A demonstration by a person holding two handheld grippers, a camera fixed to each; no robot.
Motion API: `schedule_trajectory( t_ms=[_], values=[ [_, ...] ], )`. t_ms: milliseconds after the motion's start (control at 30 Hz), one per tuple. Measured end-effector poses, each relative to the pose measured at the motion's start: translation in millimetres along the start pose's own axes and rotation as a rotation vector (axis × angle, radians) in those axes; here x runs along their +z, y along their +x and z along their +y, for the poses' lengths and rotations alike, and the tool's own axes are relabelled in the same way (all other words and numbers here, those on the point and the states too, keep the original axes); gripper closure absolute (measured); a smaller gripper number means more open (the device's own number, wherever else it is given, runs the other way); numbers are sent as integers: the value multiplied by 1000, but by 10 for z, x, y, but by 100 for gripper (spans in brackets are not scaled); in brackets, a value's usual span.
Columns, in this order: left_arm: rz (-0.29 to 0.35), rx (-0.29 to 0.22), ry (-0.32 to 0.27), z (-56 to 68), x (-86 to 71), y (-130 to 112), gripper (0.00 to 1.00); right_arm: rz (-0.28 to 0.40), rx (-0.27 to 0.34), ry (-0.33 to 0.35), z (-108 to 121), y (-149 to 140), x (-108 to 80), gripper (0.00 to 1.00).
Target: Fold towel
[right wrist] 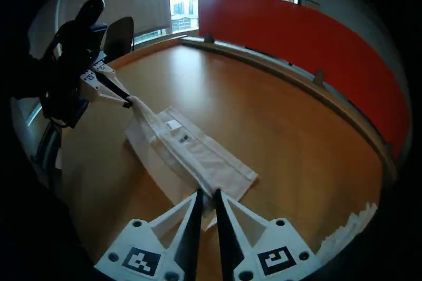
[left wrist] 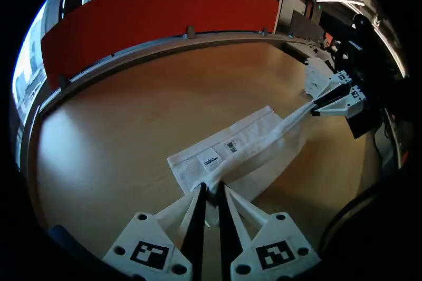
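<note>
- The white towel [left wrist: 248,144] was drawn out in a long, narrow strip between the two grippers. Part of it was lifted and part lay on the wooden table [left wrist: 121,123], with a sewn label [left wrist: 210,161] turned upward.
- One end was clamped between the fingers of the left gripper [left wrist: 211,190], which were closed on the cloth.
- The opposite end was pinched by the right gripper [right wrist: 207,195], its fingers pressed together on the fabric.
- A second pale cloth [right wrist: 353,220], possibly another towel, was seen at the table's edge. It was too blurred to be identified.
- A red partition [left wrist: 158,12] was set along the table's far rim.
</note>
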State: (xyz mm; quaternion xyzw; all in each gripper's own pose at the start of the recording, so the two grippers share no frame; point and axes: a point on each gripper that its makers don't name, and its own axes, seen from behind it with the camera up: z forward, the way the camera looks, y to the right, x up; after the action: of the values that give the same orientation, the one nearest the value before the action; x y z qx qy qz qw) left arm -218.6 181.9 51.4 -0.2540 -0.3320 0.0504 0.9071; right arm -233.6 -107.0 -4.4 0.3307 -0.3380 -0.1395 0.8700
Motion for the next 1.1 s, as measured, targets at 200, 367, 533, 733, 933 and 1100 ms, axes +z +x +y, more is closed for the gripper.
schedule_trajectory(
  t_ms=[200,367,533,733,933,1100],
  values=[
    [-14,-2,10,-36,123,-44,84,-19,23,1,66,-88,120,83],
    [-31,-4,29,-76,242,-105,82,-36,41,-1,112,-180,225,83],
    [-50,-1,44,-102,370,-166,79,-50,60,-9,174,-237,324,83],
    [-60,-11,50,-133,490,-196,77,-57,79,-27,259,-271,424,83],
    [-58,-14,63,-207,556,-174,72,-67,91,-41,328,-284,495,82],
    [-60,0,87,-305,604,-165,67,-67,90,-63,407,-275,538,76]
  ],
)
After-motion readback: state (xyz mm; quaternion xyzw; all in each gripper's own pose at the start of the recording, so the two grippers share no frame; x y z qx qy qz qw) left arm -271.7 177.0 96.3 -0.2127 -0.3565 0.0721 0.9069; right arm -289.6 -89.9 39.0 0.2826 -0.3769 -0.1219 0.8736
